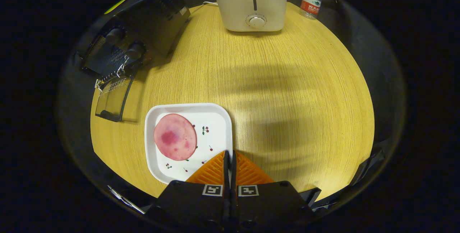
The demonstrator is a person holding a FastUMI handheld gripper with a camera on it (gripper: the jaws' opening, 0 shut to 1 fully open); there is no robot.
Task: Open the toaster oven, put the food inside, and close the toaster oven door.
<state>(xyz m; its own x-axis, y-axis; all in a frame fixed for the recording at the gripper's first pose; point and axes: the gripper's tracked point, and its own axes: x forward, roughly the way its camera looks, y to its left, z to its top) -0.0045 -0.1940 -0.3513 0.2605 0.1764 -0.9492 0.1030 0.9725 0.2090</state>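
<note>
On the table's far-left corner sits the oven [143, 28], a dark box turned at an angle, and its glass door [113, 98] is already dropped open and lying flat toward the table's left edge, so step one looks done to me. You can see what looks like a wire rack [107, 78] poking out at the mouth, though it's dark in there and I can't really tell what's inside. The food [175, 136], a round pink slice of what I'd guess is ham or some fake version of it, is still lying flat on the white plate [215, 118] near the table's near edge, a bit left of centre, so that part hasn't happened yet. The gripper [229, 157] is hanging over the plate's near-right corner with the jaws clenched together and nothing between them, just a thin seam where the two fingers meet. The slice is just ahead of them and off to the left, not touching. So my read: door open, food not picked up, door closing obviously still to come, call it roughly a third of the way through. Next the jaws would need to open up and get onto that slice, which is thin and flat, so probably fiddly to grab off a plate. Other stuff on the table: a white toaster [253, 5] at the far edge and a water bottle [310, 1] by the far-right corner, both well away from the action.
</note>
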